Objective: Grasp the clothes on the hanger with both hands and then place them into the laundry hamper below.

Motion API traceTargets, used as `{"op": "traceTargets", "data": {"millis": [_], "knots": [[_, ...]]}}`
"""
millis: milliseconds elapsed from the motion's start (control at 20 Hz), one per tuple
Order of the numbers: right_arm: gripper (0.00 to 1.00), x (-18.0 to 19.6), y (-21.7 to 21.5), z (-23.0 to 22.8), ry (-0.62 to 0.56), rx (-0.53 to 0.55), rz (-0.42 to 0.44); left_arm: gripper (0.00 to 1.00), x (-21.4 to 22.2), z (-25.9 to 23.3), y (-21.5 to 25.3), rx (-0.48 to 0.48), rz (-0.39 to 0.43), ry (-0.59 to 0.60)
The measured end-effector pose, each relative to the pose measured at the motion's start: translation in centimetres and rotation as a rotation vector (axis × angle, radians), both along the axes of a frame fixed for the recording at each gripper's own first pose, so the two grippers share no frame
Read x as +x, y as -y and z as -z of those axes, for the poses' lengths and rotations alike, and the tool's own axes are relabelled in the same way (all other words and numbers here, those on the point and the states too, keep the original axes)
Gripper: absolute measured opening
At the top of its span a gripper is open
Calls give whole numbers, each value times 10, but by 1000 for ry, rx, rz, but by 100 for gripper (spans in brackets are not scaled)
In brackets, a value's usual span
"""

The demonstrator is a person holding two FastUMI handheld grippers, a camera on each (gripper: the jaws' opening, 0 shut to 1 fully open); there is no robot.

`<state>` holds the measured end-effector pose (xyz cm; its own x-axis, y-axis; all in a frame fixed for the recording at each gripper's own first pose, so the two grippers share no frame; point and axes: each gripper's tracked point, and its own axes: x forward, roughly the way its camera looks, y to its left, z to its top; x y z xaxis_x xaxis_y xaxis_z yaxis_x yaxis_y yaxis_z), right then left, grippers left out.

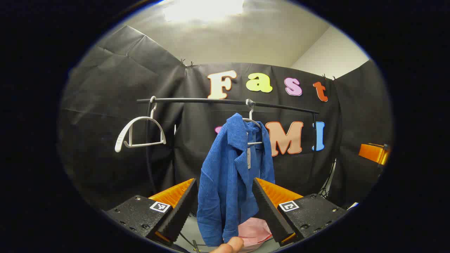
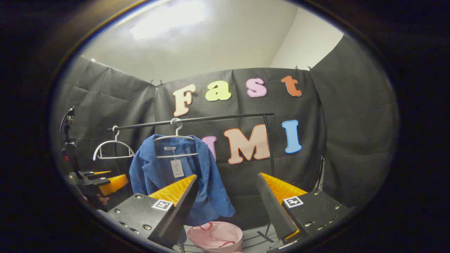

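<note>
A: Where's the blue ribbed corduroy jacket point(image 1: 233, 175)?

B: On a white hanger point(image 2: 175, 140) above the pink hamper point(image 2: 215, 236). Soft, floppy; pinch both shoulders.

A: Left gripper point(image 1: 225, 189), right gripper point(image 2: 228, 184)?

B: Both wide open, empty.

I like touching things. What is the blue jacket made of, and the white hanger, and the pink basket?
Blue jacket: probably corduroy, soft and matte, with fine ribs running down it. Empty white hanger: likely plastic, smooth and thick. Pink hamper: looks like soft fabric with a floppy rim, but that's uncertain.
</note>
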<state>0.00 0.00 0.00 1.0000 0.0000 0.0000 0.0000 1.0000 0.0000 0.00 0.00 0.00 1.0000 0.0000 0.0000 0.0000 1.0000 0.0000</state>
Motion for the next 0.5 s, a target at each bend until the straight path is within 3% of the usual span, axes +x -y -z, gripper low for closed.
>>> {"op": "traceTargets", "data": {"millis": [150, 200, 500], "knots": [[93, -5, 3, 3, -12, 10, 0, 95, -2, -8, 3, 1, 0, 6], [98, -4, 2, 2, -16, 16, -3, 95, -1, -11, 3, -1, 0, 3], [98, -1, -31, 4, -56, 54, -110, 95, 10, -19, 14, -2, 39, -26]]}}
